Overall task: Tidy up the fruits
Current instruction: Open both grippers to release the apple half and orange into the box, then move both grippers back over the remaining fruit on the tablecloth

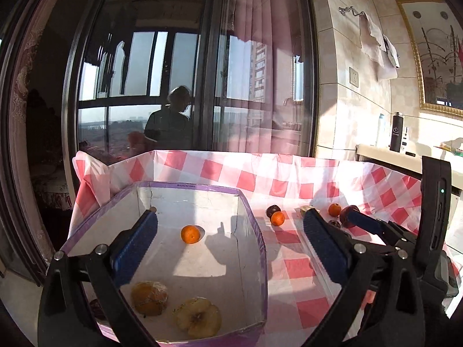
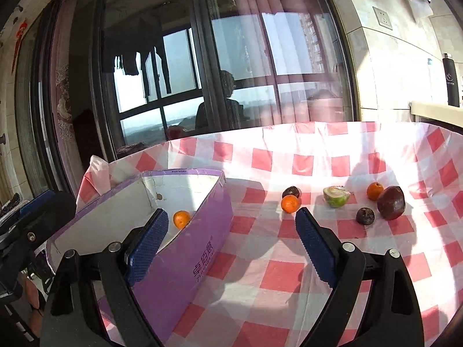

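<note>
Over at 12 o'clock from the right gripper (image 2: pixel 231 219), a small tangerine (image 2: pixel 289 204) sits on the checkered cloth (image 2: pixel 286 274), purple box (image 2: pixel 185 260) at 9. Both grippers are spread wide, holding nothing; left gripper (image 1: pixel 230 225) hovers over the box. Tangerine's probably light, soft and roll-prone, so pinch gently across the middle.

My purple box (image 2: pixel 199 248) holds one small orange (image 1: pixel 190 234), a wrinkled orange (image 1: pixel 149 298) and a cut apple half (image 1: pixel 197 316). Right of the box lie two oranges (image 2: pixel 290 204) (image 2: pixel 375 191), a halved green fruit (image 2: pixel 336 196) and three dark fruits (image 2: pixel 391 202).
</note>
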{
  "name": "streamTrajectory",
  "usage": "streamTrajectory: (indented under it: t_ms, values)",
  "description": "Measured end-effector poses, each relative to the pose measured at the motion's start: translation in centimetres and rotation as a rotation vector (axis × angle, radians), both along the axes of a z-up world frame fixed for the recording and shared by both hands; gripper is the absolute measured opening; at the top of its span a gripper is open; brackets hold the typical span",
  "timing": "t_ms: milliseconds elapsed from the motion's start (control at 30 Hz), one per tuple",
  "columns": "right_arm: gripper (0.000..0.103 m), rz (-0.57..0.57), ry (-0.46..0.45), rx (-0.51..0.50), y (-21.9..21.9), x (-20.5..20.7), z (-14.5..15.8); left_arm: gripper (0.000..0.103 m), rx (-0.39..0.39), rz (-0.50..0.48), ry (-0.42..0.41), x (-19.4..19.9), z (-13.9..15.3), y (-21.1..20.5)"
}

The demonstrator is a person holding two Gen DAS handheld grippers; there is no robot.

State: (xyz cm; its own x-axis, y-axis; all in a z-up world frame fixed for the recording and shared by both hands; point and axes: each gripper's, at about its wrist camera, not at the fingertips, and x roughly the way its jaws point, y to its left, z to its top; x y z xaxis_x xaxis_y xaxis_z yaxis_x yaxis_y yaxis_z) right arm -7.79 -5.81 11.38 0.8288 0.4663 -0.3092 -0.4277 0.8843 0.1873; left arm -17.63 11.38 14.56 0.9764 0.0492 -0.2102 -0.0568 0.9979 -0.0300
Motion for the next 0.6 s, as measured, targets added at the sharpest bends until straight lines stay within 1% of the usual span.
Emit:
streamTrajectory:
  t_ms: [67,167,233,267,333,367,433,500,533,600]
  values:
    - [0.087,-0.07,0.05,0.014,-2.7,1.5,-1.1,0.101,0.044,-0.054,0.006,1.0,-0.4,-2.8]
    - [0.087,-0.164,0.118,0.028,-6.5,3.2,-3.0,0.101,0.096,-0.132,0.056,3.3,-1.9,-7.0]
    - [0.087,-0.233,0.162,0.027,-9.1,4.2,-4.4,0.101,0.113,-0.189,0.112,5.5,-3.4,-9.4]
    - [0.087,-0.264,0.181,0.024,-10.1,4.7,-4.9,0.101,0.105,-0.213,0.153,6.9,-4.3,-10.3]
    - [0.087,-0.323,0.225,0.023,-12.2,5.6,-6.2,0.101,0.055,-0.234,0.249,10.1,-6.3,-11.7]
    - [0.087,-0.347,0.244,0.031,-13.2,5.9,-6.8,0.101,0.018,-0.24,0.29,11.6,-7.1,-12.0]
    - [0.087,-0.372,0.317,0.133,-15.4,6.6,-7.9,0.101,-0.056,-0.23,0.354,14.6,-8.8,-12.3]
    - [0.087,-0.385,0.349,0.209,-17.1,6.9,-8.7,0.101,-0.112,-0.199,0.393,17.6,-10.1,-12.4]
    - [0.087,-0.386,0.353,0.218,-17.4,7.1,-8.8,0.101,-0.131,-0.187,0.409,18.9,-10.7,-12.3]
    - [0.087,-0.376,0.36,0.2,-17.2,7.6,-8.8,0.101,-0.179,-0.168,0.477,21.8,-11.6,-12.1]
